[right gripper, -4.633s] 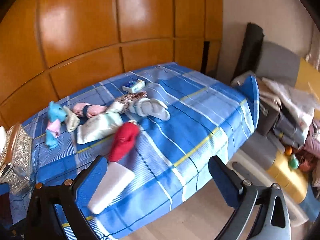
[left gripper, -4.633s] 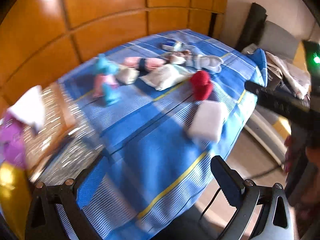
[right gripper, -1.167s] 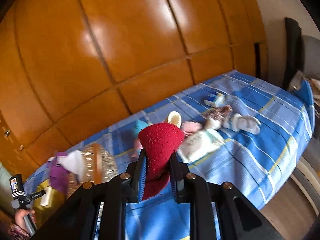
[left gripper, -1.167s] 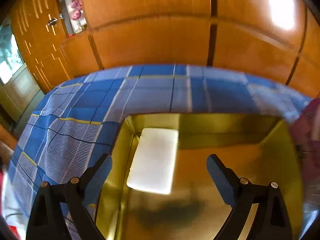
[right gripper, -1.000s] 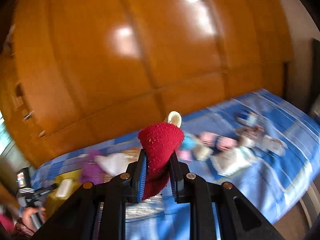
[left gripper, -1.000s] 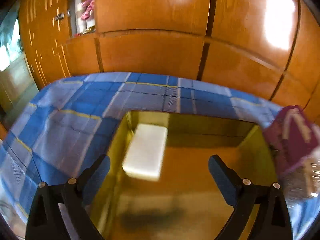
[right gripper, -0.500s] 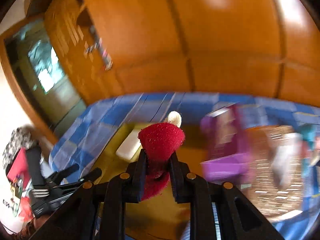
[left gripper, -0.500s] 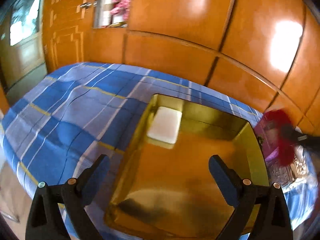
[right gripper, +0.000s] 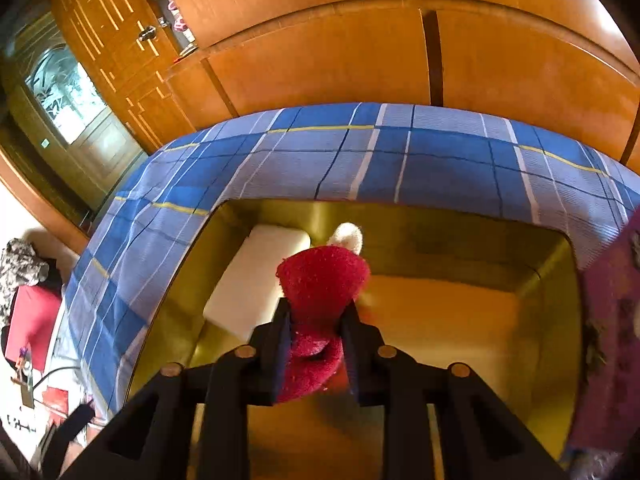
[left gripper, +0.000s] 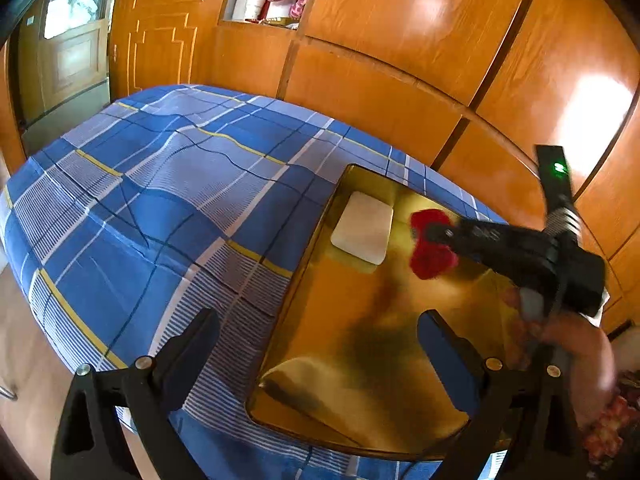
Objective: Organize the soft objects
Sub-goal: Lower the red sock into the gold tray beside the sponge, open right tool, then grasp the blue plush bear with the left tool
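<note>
A red fuzzy hat with a white pompom (right gripper: pixel 322 276) hangs between the fingers of my right gripper (right gripper: pixel 316 320), just above the floor of the gold tray (right gripper: pixel 460 320). The jaws are opening, and the pads still touch the hat. A white foam pad (right gripper: pixel 256 280) lies in the tray's far left corner. In the left wrist view the right gripper (left gripper: pixel 434 234) reaches in from the right with the red hat (left gripper: pixel 430 246) beside the white pad (left gripper: pixel 364 228). My left gripper (left gripper: pixel 320 324) stands open and empty over the near part of the gold tray (left gripper: pixel 360 360).
The tray sits on a bed with a blue plaid cover (left gripper: pixel 160 200), backed by wooden wardrobe panels (left gripper: pixel 400 92). A purple box (right gripper: pixel 612 340) stands at the tray's right side. A person's hand (left gripper: pixel 576 348) holds the right gripper. The floor shows at the left.
My right gripper has swung left with the red hat and come down over the gold tray. My left gripper has drawn back from the tray, which now shows whole.
</note>
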Action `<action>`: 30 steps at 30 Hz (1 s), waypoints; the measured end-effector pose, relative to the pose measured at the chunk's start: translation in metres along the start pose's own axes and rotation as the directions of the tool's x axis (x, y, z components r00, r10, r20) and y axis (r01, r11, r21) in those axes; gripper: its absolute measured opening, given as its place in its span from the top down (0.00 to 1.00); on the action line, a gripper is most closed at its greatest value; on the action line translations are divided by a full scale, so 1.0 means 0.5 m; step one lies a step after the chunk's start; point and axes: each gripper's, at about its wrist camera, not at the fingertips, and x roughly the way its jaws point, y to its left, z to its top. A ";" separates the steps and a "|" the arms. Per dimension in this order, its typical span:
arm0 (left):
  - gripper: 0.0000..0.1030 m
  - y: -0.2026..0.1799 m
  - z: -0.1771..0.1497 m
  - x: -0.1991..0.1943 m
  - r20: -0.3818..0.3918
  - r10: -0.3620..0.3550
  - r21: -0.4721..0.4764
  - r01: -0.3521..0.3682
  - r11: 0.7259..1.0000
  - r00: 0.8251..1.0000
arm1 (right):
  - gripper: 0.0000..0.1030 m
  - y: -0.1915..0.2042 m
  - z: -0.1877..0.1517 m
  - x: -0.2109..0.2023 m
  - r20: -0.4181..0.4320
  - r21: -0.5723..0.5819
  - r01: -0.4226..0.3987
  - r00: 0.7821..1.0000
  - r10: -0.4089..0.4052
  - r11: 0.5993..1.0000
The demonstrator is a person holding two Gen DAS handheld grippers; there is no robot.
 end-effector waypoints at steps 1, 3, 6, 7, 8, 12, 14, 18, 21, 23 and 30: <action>0.03 -0.001 0.000 0.001 0.000 0.000 0.000 0.000 1.000 1.000 | 0.67 0.001 0.005 0.008 0.000 0.006 0.008 1.000 -0.008 1.000; 0.03 -0.003 -0.001 0.004 -0.006 0.000 0.002 0.000 1.000 1.000 | 0.62 0.001 0.013 0.024 -0.004 0.011 0.024 1.000 -0.024 1.000; 0.03 -0.006 -0.005 0.006 -0.014 -0.002 0.003 0.002 1.000 1.000 | 0.60 -0.011 0.015 0.031 -0.016 0.043 0.043 0.999 -0.042 0.998; 0.03 -0.006 -0.006 0.007 -0.016 -0.003 0.003 0.003 1.000 1.000 | 0.60 -0.016 0.014 0.029 -0.017 0.056 0.038 0.999 -0.037 0.998; 0.03 -0.007 -0.006 0.008 -0.019 -0.007 0.002 0.007 1.000 1.000 | 0.59 -0.020 0.012 0.023 -0.014 0.065 0.029 1.000 -0.028 0.997; 0.03 -0.012 -0.008 0.009 -0.023 -0.017 -0.001 0.017 1.000 1.000 | 0.59 -0.017 0.003 -0.025 0.019 0.058 0.022 1.000 -0.023 0.998; 0.03 -0.015 -0.010 0.008 -0.024 -0.024 -0.004 0.024 1.000 0.999 | 0.59 -0.005 -0.004 -0.064 0.042 0.033 0.011 0.999 -0.012 0.999; 0.03 -0.022 -0.015 0.003 -0.024 -0.035 -0.001 0.035 0.999 0.999 | 0.59 0.013 -0.025 -0.151 0.091 -0.025 -0.013 0.996 0.015 1.000; 0.03 -0.032 -0.021 -0.002 -0.021 -0.060 0.002 0.060 0.998 0.998 | 0.59 0.014 -0.045 -0.219 0.135 -0.059 -0.030 0.990 0.038 0.998; 0.03 -0.044 -0.026 -0.005 -0.015 -0.089 0.006 0.089 0.996 0.996 | 0.59 0.007 -0.063 -0.278 0.184 -0.085 -0.037 0.982 0.052 0.996; 0.01 -0.115 -0.043 -0.028 -0.004 -0.202 0.073 0.202 0.977 0.979 | 0.59 -0.081 -0.117 -0.462 0.374 -0.081 0.067 0.927 -0.032 0.994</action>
